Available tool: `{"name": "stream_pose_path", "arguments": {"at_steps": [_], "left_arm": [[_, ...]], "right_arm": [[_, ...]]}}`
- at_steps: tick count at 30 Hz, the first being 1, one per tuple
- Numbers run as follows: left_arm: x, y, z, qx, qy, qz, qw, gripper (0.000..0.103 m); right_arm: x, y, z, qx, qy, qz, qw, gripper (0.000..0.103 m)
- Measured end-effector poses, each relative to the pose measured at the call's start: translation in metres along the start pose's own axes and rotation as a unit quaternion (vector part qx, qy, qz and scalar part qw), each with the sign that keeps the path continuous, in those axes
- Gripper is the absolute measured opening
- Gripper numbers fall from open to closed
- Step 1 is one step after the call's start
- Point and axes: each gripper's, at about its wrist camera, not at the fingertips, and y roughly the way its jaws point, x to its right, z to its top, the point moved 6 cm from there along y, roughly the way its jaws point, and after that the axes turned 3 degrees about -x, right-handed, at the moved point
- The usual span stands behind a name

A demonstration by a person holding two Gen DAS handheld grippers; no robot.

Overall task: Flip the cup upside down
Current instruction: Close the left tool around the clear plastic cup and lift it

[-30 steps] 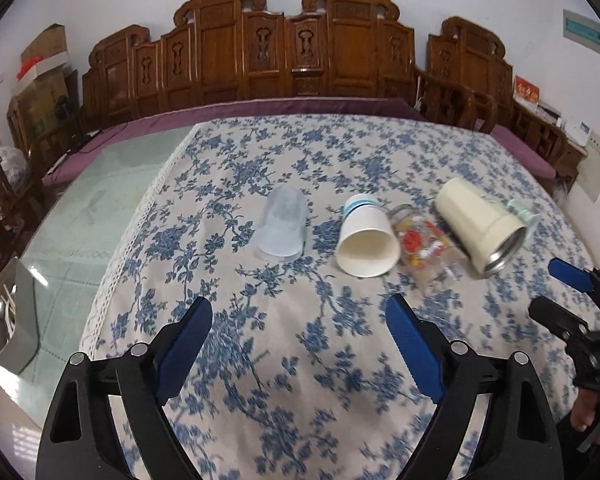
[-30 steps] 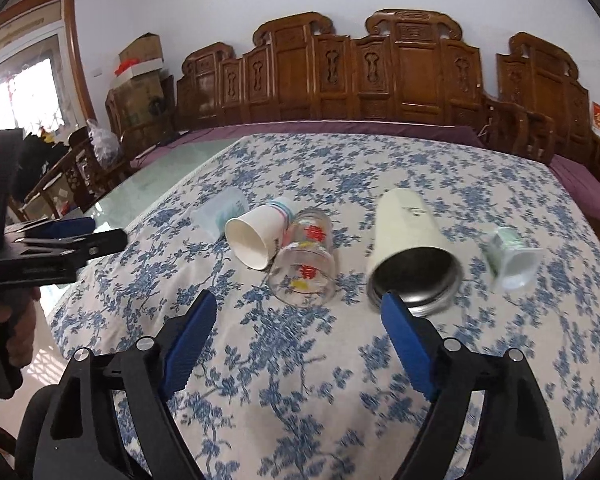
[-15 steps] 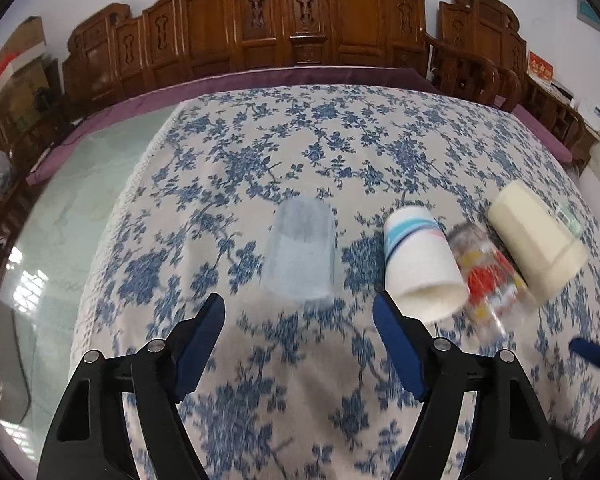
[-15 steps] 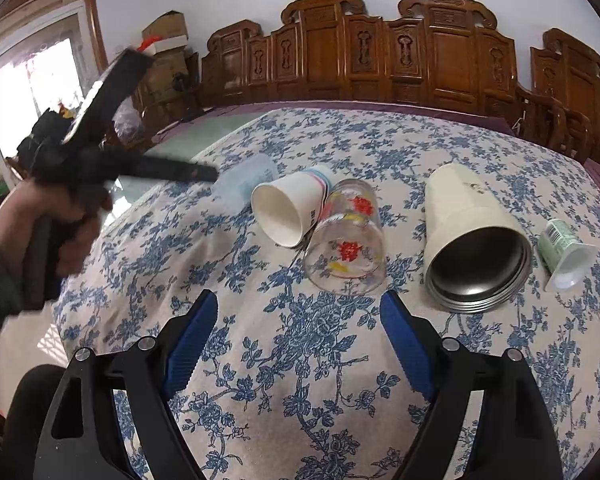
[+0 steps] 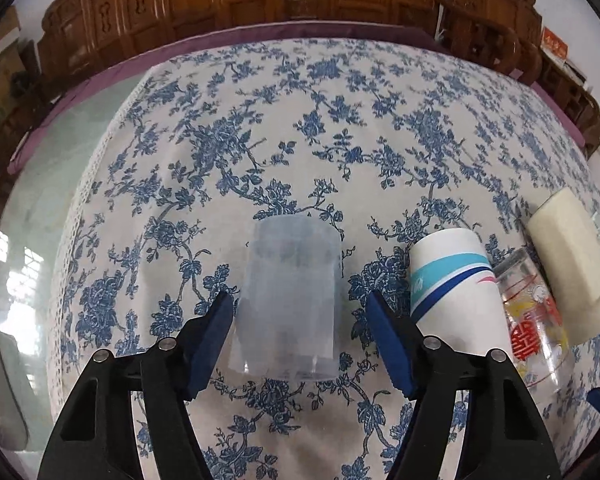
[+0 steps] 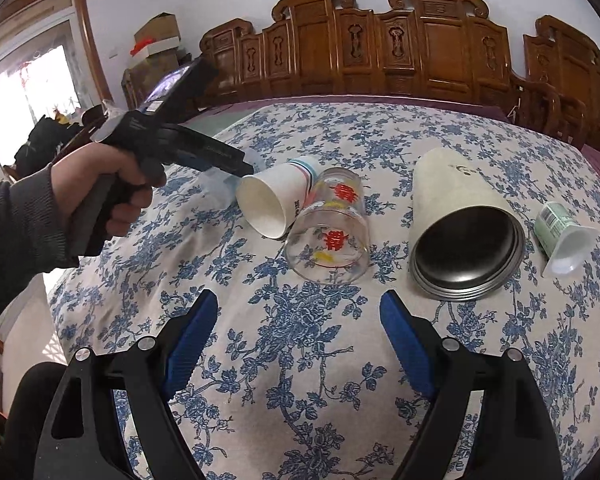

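A frosted translucent plastic cup (image 5: 288,296) lies on its side on the blue-flowered tablecloth (image 5: 340,120). My left gripper (image 5: 300,322) is open, and its blue pads stand on either side of the cup's near end without closing on it. In the right wrist view the cup (image 6: 220,182) is mostly hidden behind the left gripper (image 6: 246,168) held in a hand. My right gripper (image 6: 298,344) is open and empty, above the cloth in front of the row of cups.
Beside the frosted cup lie a paper cup with blue stripes (image 5: 456,292), a clear glass with red print (image 6: 332,228), a cream steel tumbler (image 6: 460,228) and a small green-labelled cup (image 6: 560,232). Carved wooden chairs (image 6: 400,52) line the far side. The cloth's lace edge (image 5: 72,240) is at left.
My left gripper has moved forward and down over the frosted cup, which now lies between its pads. My right gripper has moved slightly closer to the cups.
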Motion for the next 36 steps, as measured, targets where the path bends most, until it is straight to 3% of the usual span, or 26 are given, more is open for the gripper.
{"name": "stream_pose_path", "arguments": {"at_steps": [5, 8, 18, 28, 36], "left_arm": [[-0.005, 0.012, -0.001, -0.023, -0.003, 0.013, 0.9996, 0.055], [-0.005, 0.008, -0.005, -0.022, 0.001, 0.019, 0.9996, 0.054], [0.013, -0.058, -0.049, 0.026, 0.001, 0.001, 0.9997, 0.053], [0.082, -0.113, -0.115, 0.071, 0.018, -0.064, 0.9952, 0.053], [0.142, -0.123, -0.152, 0.082, 0.036, -0.101, 0.9908, 0.054]], "right_arm": [[0.003, 0.0, -0.001, -0.001, 0.005, 0.0, 1.0, 0.085], [0.004, -0.001, -0.001, 0.001, 0.002, -0.002, 1.0, 0.085], [0.016, -0.026, -0.001, 0.023, 0.014, -0.019, 0.999, 0.085], [0.047, -0.071, -0.007, 0.052, 0.046, -0.058, 0.996, 0.085], [0.074, -0.094, -0.019, 0.062, 0.064, -0.093, 0.992, 0.085]]}}
